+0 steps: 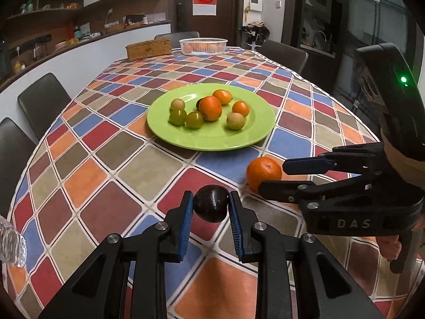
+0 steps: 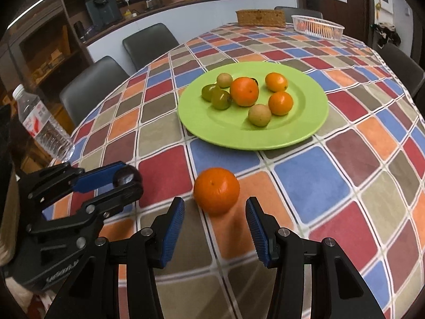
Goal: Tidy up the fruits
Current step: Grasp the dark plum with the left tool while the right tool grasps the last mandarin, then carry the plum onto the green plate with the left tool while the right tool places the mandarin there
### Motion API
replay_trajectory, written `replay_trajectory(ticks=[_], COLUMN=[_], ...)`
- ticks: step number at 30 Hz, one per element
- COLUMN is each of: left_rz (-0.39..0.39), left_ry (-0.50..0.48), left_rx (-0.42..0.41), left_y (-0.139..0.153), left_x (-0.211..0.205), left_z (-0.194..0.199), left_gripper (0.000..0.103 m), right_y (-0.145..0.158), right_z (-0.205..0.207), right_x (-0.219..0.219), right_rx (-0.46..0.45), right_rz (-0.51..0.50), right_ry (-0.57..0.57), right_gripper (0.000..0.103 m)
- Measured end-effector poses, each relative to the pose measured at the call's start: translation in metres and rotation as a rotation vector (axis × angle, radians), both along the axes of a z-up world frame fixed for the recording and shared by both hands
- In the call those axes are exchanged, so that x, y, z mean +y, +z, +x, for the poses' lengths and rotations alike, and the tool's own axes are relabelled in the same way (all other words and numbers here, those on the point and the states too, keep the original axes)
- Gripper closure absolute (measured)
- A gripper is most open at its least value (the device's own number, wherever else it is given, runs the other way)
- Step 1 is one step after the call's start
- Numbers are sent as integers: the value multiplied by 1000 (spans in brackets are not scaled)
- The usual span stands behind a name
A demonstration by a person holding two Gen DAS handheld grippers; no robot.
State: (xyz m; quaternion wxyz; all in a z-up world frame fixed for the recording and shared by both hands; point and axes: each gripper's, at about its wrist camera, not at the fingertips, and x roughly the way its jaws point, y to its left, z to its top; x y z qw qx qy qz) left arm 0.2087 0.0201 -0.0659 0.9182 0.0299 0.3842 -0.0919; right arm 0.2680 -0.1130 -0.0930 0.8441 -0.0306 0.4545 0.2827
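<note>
My left gripper (image 1: 211, 207) is shut on a dark, almost black fruit (image 1: 211, 206) and holds it just above the checkered cloth; it also shows in the right wrist view (image 2: 127, 176). An orange mandarin (image 2: 216, 191) lies on the cloth just ahead of my right gripper (image 2: 215, 224), which is open with the fruit between and slightly beyond its fingertips. In the left wrist view the mandarin (image 1: 261, 171) sits between the right gripper's fingers (image 1: 305, 165). A green plate (image 2: 300, 133) beyond holds several orange and green fruits.
A water bottle (image 2: 43, 126) stands at the table's left edge. A white basket (image 2: 317, 26) with fruit and a wicker box (image 2: 260, 17) sit at the far end. Dark chairs (image 2: 148, 43) line the table's sides.
</note>
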Motion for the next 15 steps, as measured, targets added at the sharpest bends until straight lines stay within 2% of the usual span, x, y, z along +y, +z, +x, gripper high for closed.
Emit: replay_trajectory(ticks=[8,12,15], left_rz=[-12,-14,-15], left_ry=[16,24,25], left_rx=[-11,-14,-15], left_y=[0,1,1], left_x=[6,7,8], left_z=[9,12,12], left_gripper=[76,76,76], right_y=[-5,-10,-10], right_z=[11,15,15], right_x=[14,15,14], right_rx=[-5,6,8], right_rz=[-41,-52,-46], right_ry=[-1,-10,-12], right_gripper=[55,61,61])
